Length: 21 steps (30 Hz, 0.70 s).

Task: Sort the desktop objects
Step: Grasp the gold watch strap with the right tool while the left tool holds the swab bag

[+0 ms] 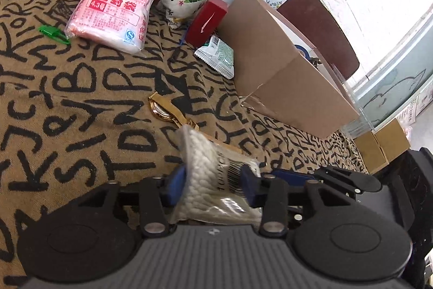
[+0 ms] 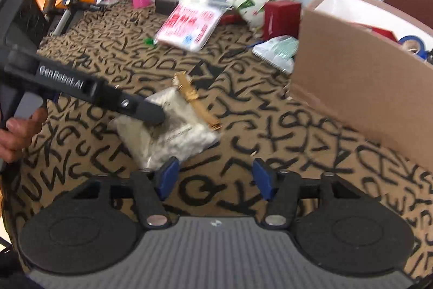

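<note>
Letter-patterned cloth [image 1: 81,104] fills both frames; left gripper [image 1: 213,180] pinches cotton-swab bag [image 1: 205,167], likely bound for cardboard box [image 1: 284,77] upper right; right gripper [image 2: 213,178] gapes, unloaded.

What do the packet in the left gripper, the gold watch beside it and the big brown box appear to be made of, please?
The packet, held by the left gripper, looks like clear glossy plastic film over white cotton swabs: it glares and shows bumpy white tips. The gold watch appears polished metal, bright and reflective. The brown box looks like matte cardboard, with creased, torn corners.
</note>
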Each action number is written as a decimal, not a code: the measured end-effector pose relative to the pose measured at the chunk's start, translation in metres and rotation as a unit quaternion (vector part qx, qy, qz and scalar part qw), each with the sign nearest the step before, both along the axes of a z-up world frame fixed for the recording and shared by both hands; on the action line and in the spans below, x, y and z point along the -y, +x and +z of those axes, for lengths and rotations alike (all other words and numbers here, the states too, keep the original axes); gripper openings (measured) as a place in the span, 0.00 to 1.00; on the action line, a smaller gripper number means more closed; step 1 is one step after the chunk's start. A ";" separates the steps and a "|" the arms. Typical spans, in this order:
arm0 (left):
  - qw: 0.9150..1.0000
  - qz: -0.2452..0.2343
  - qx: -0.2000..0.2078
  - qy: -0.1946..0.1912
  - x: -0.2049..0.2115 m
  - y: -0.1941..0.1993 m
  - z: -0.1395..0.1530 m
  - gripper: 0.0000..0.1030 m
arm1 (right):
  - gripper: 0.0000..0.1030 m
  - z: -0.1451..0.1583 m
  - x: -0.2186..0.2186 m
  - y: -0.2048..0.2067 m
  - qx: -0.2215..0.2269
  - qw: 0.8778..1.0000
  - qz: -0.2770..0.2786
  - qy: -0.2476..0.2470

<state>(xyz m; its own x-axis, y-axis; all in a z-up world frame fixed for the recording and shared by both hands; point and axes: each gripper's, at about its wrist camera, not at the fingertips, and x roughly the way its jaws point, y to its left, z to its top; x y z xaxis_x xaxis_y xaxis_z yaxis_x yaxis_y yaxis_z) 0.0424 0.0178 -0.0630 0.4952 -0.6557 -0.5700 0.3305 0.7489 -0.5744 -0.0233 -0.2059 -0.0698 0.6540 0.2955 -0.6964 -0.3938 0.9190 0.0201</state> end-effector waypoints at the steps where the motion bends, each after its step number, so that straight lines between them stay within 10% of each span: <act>1: 1.000 0.004 -0.001 -0.004 0.001 -0.001 0.000 0.54 | 0.55 0.000 -0.001 0.001 0.000 1.000 -0.001 0.004; 10: 0.999 0.035 0.004 -0.001 -0.021 -0.004 0.006 0.28 | 0.51 0.002 -0.013 0.008 0.011 0.999 0.024 -0.018; 21: 0.994 0.111 0.018 0.019 -0.080 -0.017 0.018 0.23 | 0.51 0.003 -0.046 0.062 0.055 0.996 0.061 -0.017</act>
